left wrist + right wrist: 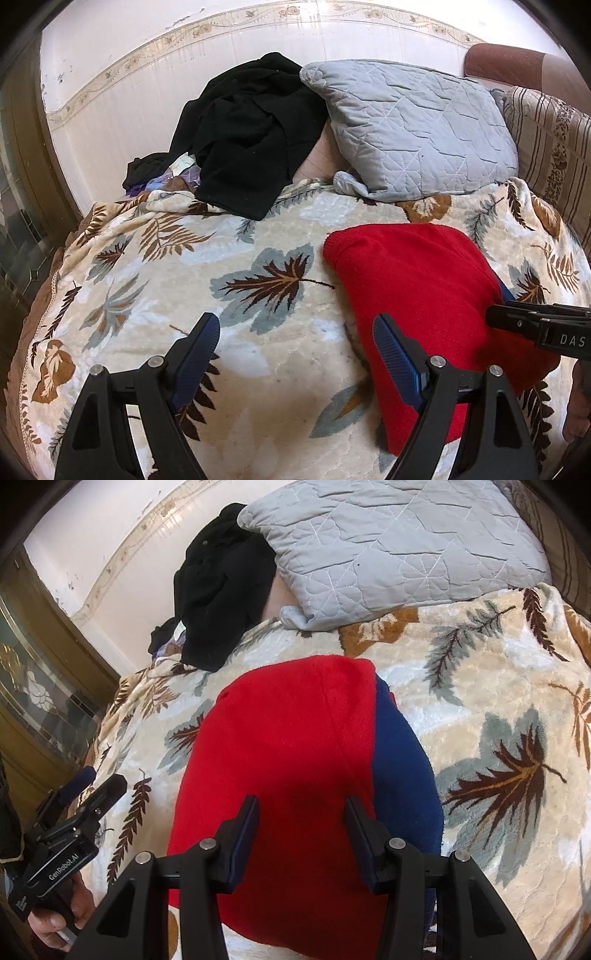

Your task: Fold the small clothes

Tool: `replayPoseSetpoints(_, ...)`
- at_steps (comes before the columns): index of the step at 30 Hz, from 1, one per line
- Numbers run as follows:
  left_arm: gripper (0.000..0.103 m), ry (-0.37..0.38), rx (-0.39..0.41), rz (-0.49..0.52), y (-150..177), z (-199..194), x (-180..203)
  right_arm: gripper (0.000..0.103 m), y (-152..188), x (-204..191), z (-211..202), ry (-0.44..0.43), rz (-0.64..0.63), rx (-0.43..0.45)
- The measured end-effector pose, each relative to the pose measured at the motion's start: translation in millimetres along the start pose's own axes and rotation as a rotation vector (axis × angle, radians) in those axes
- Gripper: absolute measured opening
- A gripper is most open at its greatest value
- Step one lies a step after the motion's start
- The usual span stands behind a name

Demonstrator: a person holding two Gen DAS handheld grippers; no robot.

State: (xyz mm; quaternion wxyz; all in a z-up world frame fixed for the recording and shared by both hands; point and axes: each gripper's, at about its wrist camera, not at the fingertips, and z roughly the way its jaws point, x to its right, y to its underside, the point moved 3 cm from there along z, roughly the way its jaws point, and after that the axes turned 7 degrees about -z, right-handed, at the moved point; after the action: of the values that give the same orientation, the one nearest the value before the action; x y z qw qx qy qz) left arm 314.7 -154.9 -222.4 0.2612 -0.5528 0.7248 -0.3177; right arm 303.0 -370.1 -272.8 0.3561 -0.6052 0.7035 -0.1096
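A small red garment (424, 302) with a blue part (402, 771) along its right side lies folded flat on the leaf-patterned blanket (184, 288); it also shows in the right wrist view (288, 760). My left gripper (295, 332) is open and empty, its right finger over the garment's left edge. My right gripper (301, 812) is open and empty, hovering just above the red cloth. The right gripper also shows at the right edge of the left wrist view (517, 321), and the left gripper at the left of the right wrist view (92, 782).
A black garment (251, 140) is heaped at the back against the wall, over some purple and pale cloth (173, 177). A grey quilted pillow (413, 125) lies behind the red garment. A striped cushion (554, 147) stands at the right. A brass-framed glass door (37, 686) is at the left.
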Motion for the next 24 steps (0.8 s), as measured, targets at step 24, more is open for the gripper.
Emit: replayPoseSetpoints(24,0.085,-0.018,-0.057,0.055,11.5,26.3,28.7,0.051,11.2,21.1,8.3,-0.012,0.001,-0.027)
